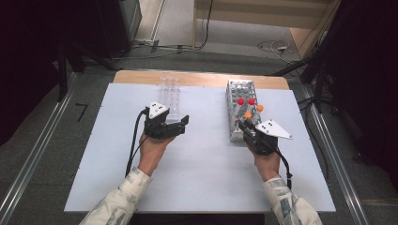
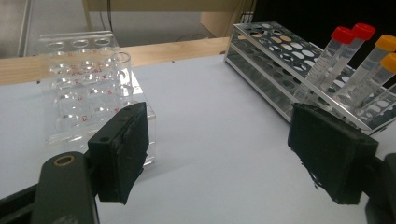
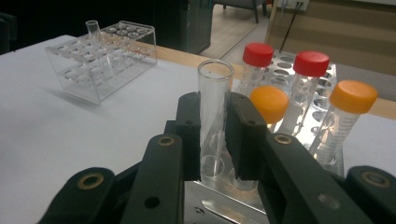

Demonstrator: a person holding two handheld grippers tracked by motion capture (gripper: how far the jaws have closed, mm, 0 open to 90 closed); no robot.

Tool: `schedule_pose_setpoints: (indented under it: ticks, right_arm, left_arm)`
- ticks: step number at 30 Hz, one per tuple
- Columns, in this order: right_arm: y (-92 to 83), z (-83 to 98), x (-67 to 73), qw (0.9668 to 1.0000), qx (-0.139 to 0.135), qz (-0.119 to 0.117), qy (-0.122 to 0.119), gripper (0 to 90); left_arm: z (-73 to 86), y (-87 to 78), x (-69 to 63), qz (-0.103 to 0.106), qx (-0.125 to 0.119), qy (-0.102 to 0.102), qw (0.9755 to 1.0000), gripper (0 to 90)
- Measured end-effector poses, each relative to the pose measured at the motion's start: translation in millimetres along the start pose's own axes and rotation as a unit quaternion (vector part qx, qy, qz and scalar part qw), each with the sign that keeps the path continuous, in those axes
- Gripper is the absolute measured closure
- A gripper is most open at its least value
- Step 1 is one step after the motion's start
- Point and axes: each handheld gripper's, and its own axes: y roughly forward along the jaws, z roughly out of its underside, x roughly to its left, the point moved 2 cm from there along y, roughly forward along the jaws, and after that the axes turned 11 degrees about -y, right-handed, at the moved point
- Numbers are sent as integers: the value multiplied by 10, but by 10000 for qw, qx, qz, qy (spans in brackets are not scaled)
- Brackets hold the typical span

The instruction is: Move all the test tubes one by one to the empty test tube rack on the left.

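Glass tube (image 3: 214,116), clear and without a cap, stands upright between the two black jaws of the right gripper (image 3: 214,135), and the pads press on it from both sides, so this gripper is closed around the tube. The lower end of the tube sits in a hole at the near end of the metal rack (image 3: 322,100), while the open mouth rises above the jaw tips. Just behind the tube, in the same rack, stand four capped tubes: two with red caps (image 3: 258,53) and two with orange caps (image 3: 269,103). They lean a little, and the nearest orange cap is just beside the right jaw.

In the high view the right gripper (image 1: 248,127) is at the near end of the metal rack (image 1: 241,89), on the right part of the white table (image 1: 202,178), with the person's right hand (image 1: 267,164) behind it.

The left gripper (image 2: 217,158) has its jaws wide apart with nothing between them. It points over the bare table toward the clear plastic rack (image 2: 86,88), which is just beside its left pad, and one uncapped glass tube (image 2: 122,70) stands in that rack. In the high view the left gripper (image 1: 180,124) is at the near end of this clear rack (image 1: 170,96), well apart from the right gripper.
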Motion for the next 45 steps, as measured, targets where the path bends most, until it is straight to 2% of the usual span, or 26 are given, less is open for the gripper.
schedule_pose_setpoints:
  ticks: [5, 11, 26, 34, 45]
  right_arm:
    - [-85, -93, 0, 9998, -172, 39, -70, 738]
    - [-138, -168, 45, 9995, -286, -78, -85, 738]
    - [-17, -176, 324, 9981, -189, -548, -201, 738]
    - [102, -166, 489, 9964, -99, -791, -275, 738]
    - [258, -152, 737, 9932, 50, -1080, -429, 737]
  left_arm:
    - [-6, -12, -3, 13, -26, -7, 10000, 210]
    - [-10, -23, -20, 58, -34, -20, 10000, 211]
    - [4, -9, -66, 179, 18, -44, 9998, 216]
    - [15, -20, -167, 406, 59, -25, 9992, 238]
    - [54, -35, -398, 856, 171, 112, 9961, 277]
